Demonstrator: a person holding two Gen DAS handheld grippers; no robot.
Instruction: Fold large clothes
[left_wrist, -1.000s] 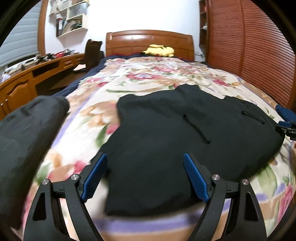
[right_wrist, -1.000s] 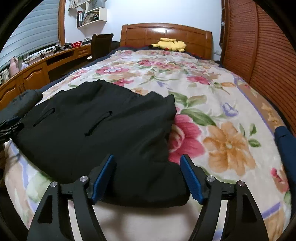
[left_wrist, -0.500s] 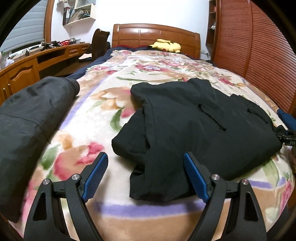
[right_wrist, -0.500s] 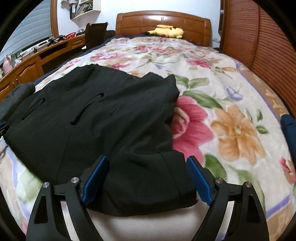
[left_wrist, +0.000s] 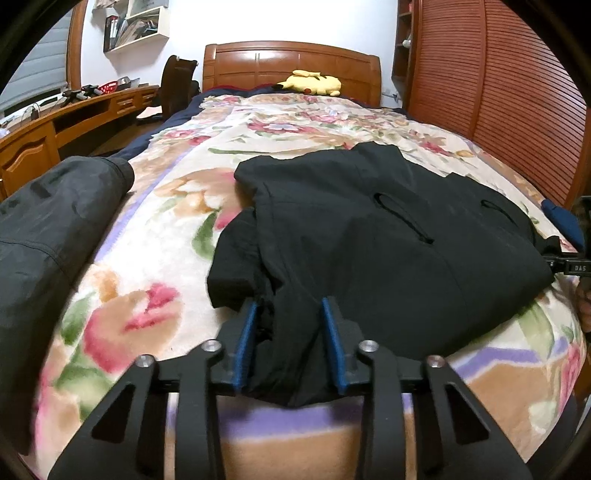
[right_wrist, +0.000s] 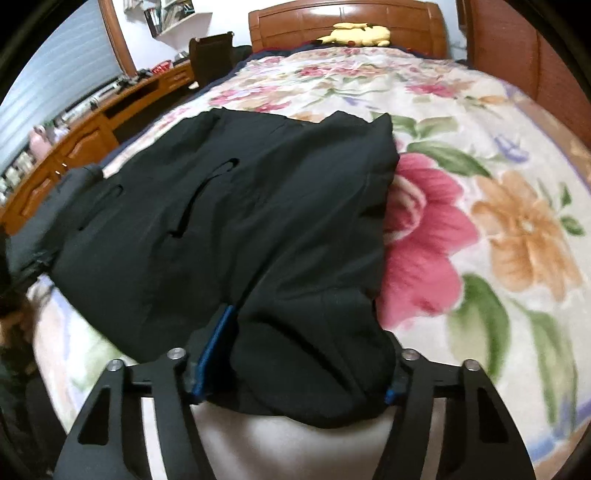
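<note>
- My right gripper (right_wrist: 295, 354), black frame with blue pads, is low at the near edge of the bed; its jaws are closing with a bunched fold of cloth between them.
- The cloth belongs to the large black fabric garment (right_wrist: 236, 229), spread flat ahead of me, two slit-like openings showing on its left half.
- Garment lies on a cream floral blanket (right_wrist: 498, 206) with pink and orange blooms.
- My right-hand pad is mostly buried under the fabric; the left pad is visible against it.
- Far end: wooden headboard (right_wrist: 295, 18), yellow plush toy (right_wrist: 358, 34) lying before it.
- Left: curved wooden desk (right_wrist: 92, 125), dark chair (right_wrist: 210, 55).
</note>
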